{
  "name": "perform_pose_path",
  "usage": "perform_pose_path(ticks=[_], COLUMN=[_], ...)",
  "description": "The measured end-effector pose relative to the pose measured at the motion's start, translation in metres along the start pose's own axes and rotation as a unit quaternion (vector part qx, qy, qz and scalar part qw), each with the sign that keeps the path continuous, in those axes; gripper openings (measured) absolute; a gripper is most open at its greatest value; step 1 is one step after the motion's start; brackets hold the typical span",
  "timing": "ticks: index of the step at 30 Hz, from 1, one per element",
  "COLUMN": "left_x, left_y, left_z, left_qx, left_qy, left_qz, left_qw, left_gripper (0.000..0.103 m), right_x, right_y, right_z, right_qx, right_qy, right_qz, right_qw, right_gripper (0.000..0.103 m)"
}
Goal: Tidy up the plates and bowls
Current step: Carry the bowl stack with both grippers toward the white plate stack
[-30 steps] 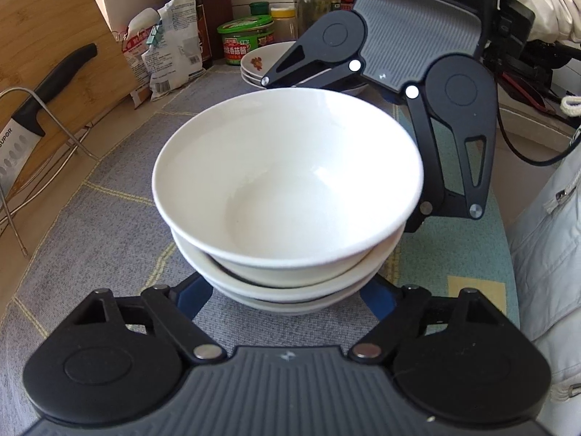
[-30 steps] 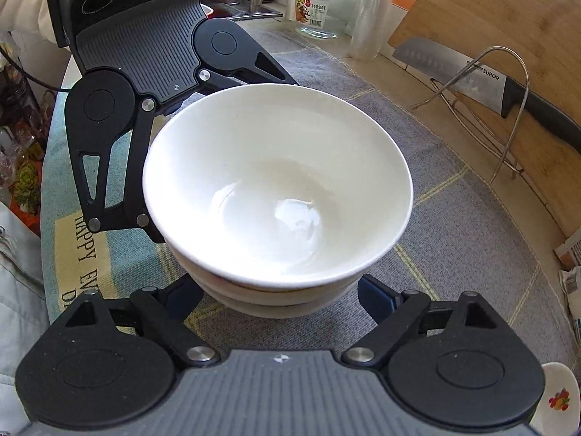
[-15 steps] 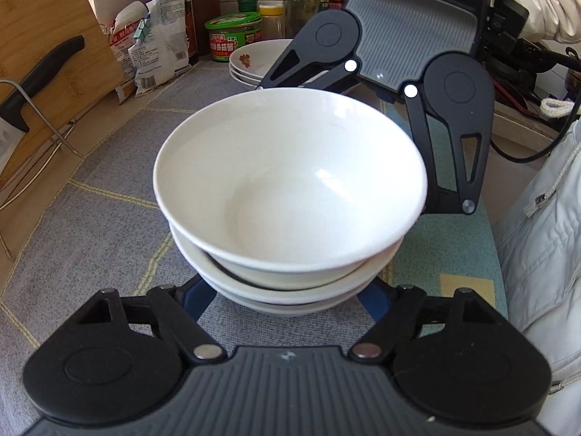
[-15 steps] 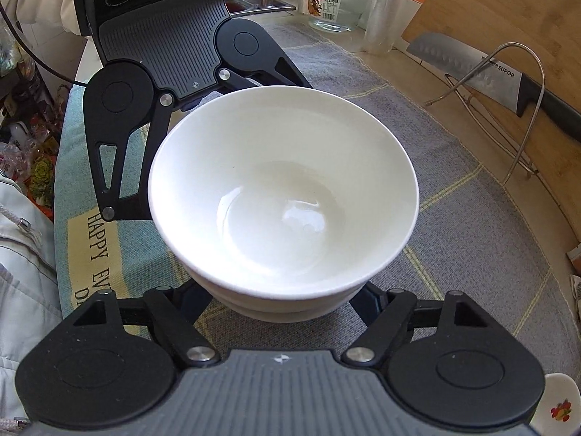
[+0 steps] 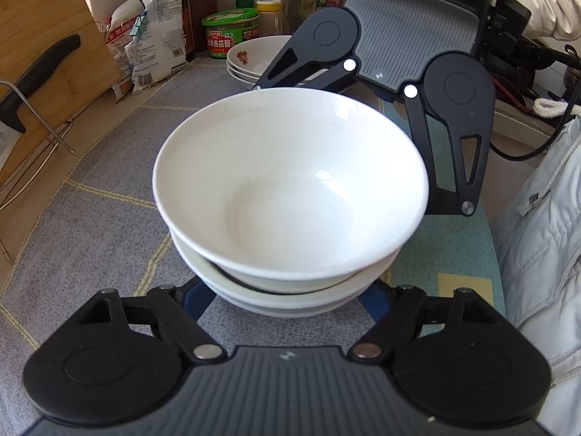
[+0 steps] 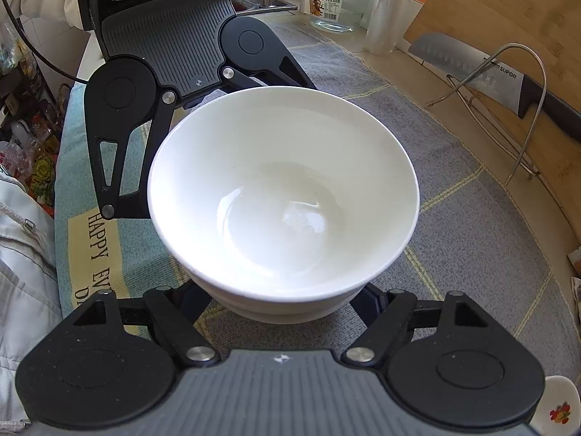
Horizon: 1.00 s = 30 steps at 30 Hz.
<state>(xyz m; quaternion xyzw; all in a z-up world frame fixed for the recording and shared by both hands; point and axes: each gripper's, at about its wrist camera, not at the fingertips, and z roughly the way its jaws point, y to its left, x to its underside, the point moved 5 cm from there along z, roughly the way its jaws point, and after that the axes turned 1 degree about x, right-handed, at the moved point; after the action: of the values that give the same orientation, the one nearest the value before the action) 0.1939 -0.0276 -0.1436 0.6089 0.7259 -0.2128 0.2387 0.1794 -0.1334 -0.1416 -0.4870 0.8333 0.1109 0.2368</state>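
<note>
A stack of three white bowls point(image 5: 290, 189) stands on the grey woven mat point(image 5: 101, 225), and it fills the middle of both wrist views. My left gripper point(image 5: 285, 301) reaches in from one side. Its blue fingers point(image 5: 194, 299) press on the foot of the lowest bowl, and their tips are hidden beneath it. From the opposite side my right gripper point(image 6: 281, 303) holds the same bowl stack point(image 6: 283, 189) low down, with its blue fingers point(image 6: 370, 305) tight against the base. The two grippers face each other across the stack.
A stack of flowered plates point(image 5: 254, 54) sits behind the right gripper, near jars, bottles and food bags point(image 5: 156, 36). A knife point(image 6: 508, 80) rests on a wire rack against a wooden board. A person's light jacket point(image 5: 544, 236) borders the mat.
The jaws of both grippers have narrowed onto the base of the bowl stack, the right more than the left. Neither hand has shifted much, and the stack stays where it was.
</note>
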Motion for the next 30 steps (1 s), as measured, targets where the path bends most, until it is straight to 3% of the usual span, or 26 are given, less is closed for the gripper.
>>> perform_pose_path(ticks=[14,30], left_x=[-0.014,-0.077], left_y=[-0.012,-0.035], left_z=[-0.012,-0.004], left_qx=[-0.016,-0.025], left_qy=[0.009,-0.006], left_qz=[-0.011,-0.008], left_qw=[0.9998,0.9996], left_gripper=[0.082,0.082], right_x=[-0.001,0.028], right_y=[0.002,-0.02], right_z=[-0.021,-0.078], right_qx=[-0.009,0.007], right_qy=[-0.01,-0.018], right_qz=[-0.004,-0.018], right_qw=[1.0,1.0], right_gripper=[0.084,0.084])
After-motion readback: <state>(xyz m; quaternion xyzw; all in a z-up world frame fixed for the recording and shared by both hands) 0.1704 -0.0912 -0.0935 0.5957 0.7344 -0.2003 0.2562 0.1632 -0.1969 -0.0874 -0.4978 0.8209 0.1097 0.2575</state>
